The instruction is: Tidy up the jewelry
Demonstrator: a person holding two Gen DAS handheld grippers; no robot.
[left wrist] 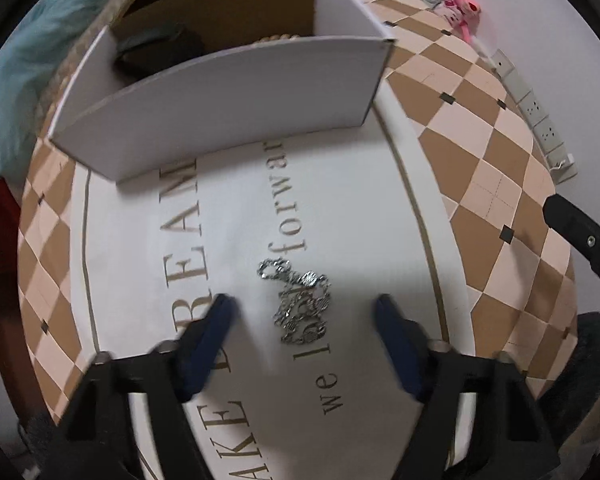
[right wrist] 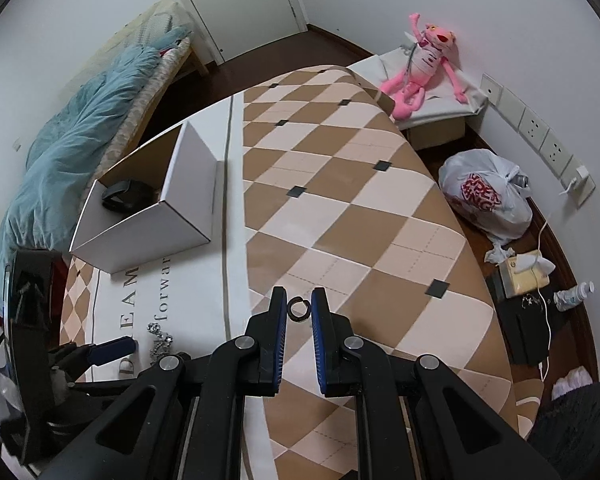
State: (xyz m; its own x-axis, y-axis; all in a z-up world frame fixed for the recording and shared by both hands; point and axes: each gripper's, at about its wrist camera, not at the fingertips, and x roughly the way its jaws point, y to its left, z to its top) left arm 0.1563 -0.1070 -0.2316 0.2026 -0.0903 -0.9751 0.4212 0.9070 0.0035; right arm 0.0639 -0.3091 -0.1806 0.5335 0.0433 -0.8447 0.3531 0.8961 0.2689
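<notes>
Silver chain necklace (left wrist: 298, 303) lies bunched in a glittering tangle at lower centre of my left view, on the white lettered panel (left wrist: 340, 208) of the checked cloth (left wrist: 480, 120). A white cardboard box (left wrist: 228, 100) stands open across the upper left, with bare panel between it and the chain. My left gripper (left wrist: 304, 304) has its jaws apart, straddling the necklace without touching. My right gripper (right wrist: 299, 307) pinches a small dark ring (right wrist: 298, 309) at centre, above the checks.
</notes>
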